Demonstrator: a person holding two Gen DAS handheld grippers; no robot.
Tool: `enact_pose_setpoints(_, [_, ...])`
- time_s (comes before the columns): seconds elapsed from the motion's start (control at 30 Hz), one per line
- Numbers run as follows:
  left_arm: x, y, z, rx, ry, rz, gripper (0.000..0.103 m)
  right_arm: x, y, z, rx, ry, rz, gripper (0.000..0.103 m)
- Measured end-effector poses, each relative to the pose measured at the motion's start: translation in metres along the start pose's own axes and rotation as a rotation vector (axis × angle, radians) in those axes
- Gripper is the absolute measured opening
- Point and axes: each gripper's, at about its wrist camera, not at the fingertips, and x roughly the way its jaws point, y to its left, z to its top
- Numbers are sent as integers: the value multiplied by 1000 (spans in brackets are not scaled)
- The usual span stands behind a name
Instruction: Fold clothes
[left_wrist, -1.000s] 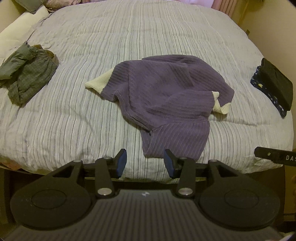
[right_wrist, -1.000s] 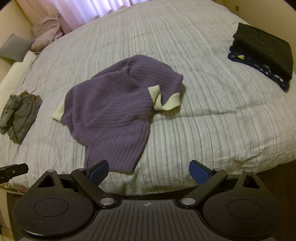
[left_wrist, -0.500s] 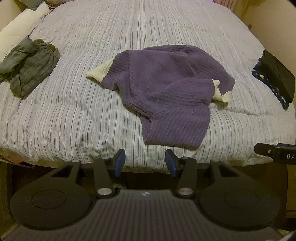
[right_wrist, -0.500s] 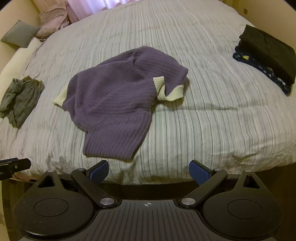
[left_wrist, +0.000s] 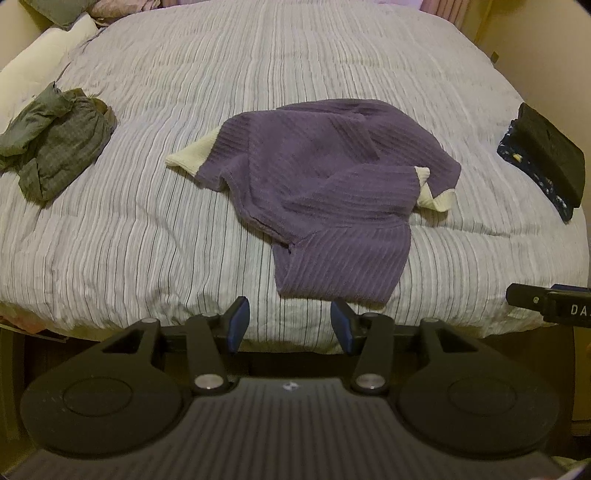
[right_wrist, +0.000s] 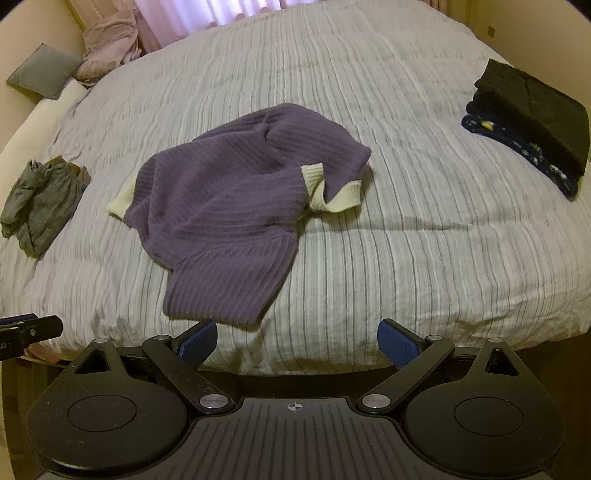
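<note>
At the near edge of the bed, both tools hang over the drop of the striped duvet (right_wrist: 424, 122): the left gripper (left_wrist: 287, 325) has its blue pads parted with nothing between them, and the right gripper (right_wrist: 297, 341) has its fingers spread wider, also with nothing between them. Just beyond the left one's tips lies the hem of one purple sweater (left_wrist: 325, 184), crumpled near the middle of the bed, its cream cuffs showing at either side. Bare duvet lies open all around it, broadest on the far half. Two other lots of clothing sit well apart from it: one rumpled grey-green garment (right_wrist: 40, 206) by the left edge, and one folded stack (right_wrist: 532, 122), black on patterned navy, by the right edge. Farther off, a grey cushion (right_wrist: 44, 70) and pinkish fabric (right_wrist: 110, 44) lie at the head, under a pale curtain.
</note>
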Motion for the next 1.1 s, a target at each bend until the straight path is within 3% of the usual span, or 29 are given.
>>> enact_pose_setpoints(0.6, [23, 4, 17, 27, 41, -27, 46, 12, -23, 21, 32, -8, -48, 96])
enact_pose_setpoints(0.93, [69, -20, 61, 202, 21, -144, 56, 18, -43, 42, 147, -48, -118, 96])
enact_pose_setpoints(1.1, [102, -35, 69, 287, 41, -152, 58, 32, -59, 48, 170, -85, -171, 96])
